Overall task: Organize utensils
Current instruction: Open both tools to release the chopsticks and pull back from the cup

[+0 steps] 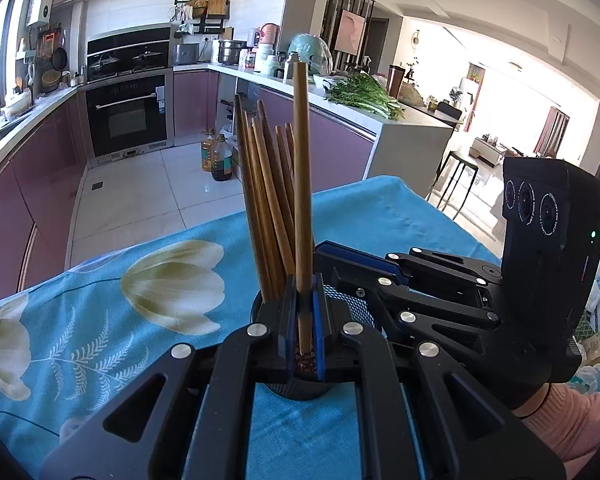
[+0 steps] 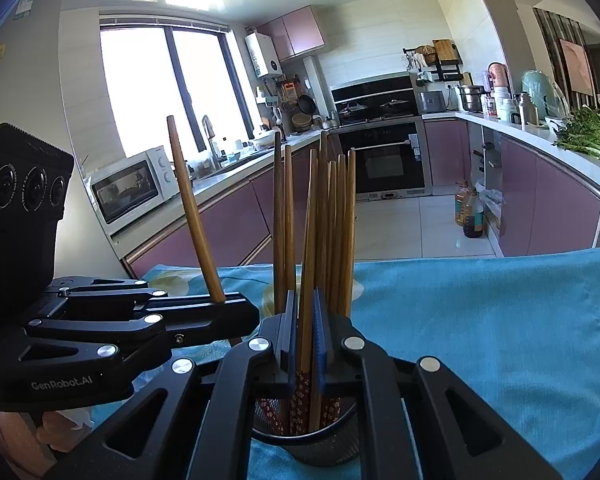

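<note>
The left gripper's (image 1: pixel 305 334) fingers pinched one upright chopstick (image 1: pixel 302 184) just above the black mesh holder (image 1: pixel 350 304) on the blue floral tablecloth (image 1: pixel 148 320). The right gripper's (image 2: pixel 305 340) fingers pinched another chopstick (image 2: pixel 309 280) standing among the bundled chopsticks (image 2: pixel 340 224) inside that holder.

A blue floral tablecloth (image 1: pixel 148 320) covers the near table. Far behind stands a black built-in oven (image 1: pixel 128 114), with two oil bottles (image 1: pixel 217 156) on the tiled floor, leafy greens (image 1: pixel 364 94) on the right, and a white microwave (image 2: pixel 130 184) by the window.
</note>
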Tool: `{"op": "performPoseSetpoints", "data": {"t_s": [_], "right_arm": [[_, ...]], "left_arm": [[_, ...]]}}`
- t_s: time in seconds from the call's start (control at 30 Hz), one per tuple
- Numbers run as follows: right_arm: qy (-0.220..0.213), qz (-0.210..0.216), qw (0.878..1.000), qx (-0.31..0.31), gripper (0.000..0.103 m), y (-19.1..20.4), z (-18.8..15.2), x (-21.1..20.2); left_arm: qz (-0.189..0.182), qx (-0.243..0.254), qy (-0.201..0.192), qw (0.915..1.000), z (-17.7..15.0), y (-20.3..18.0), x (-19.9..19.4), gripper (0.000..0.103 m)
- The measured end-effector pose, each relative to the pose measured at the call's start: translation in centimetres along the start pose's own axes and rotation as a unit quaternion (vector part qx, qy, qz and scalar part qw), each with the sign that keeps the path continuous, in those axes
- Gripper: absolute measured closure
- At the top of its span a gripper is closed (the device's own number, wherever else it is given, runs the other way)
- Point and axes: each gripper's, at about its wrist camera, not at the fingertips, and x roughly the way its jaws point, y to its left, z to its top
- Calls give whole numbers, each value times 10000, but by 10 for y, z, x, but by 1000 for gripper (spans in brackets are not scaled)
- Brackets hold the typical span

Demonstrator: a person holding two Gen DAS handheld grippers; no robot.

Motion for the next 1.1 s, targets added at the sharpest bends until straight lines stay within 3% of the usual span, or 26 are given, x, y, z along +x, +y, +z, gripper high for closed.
{"op": "performPoseSetpoints", "data": {"t_s": [0.27,0.43,0.63,0.83,0.87,0.93,1.0,1.1], "right_arm": [[1,1,10000,15,95,0,-5,-5],[8,-4,10000,38,94,1,-8,-9],[16,-13,10000,62,87,-1,-10,-15],[-51,-133,9999,-39,60,6,-16,-26],[-79,-197,9997,-71,49,7,-17,-28],[-143,-266,9994,-157,42,12,-20,-33],[-174,-331,9990,-233,30,16,-22,-36],[-247,-410,9983,-335,22,22,-26,-43]], "left_arm": [[11,-74,-43,10000,-4,4,1,95],[16,-189,-83,9998,-8,8,-4,87],[185,-304,-288,9990,-17,12,-17,69],[614,-405,-650,9952,-31,17,-40,46],[711,-424,-726,9939,-34,19,-45,39],[919,-458,-889,9907,-40,21,-54,29],[1106,-480,-1053,9871,-47,22,-63,9],[1370,-517,-1305,9806,-57,24,-79,6]]}}
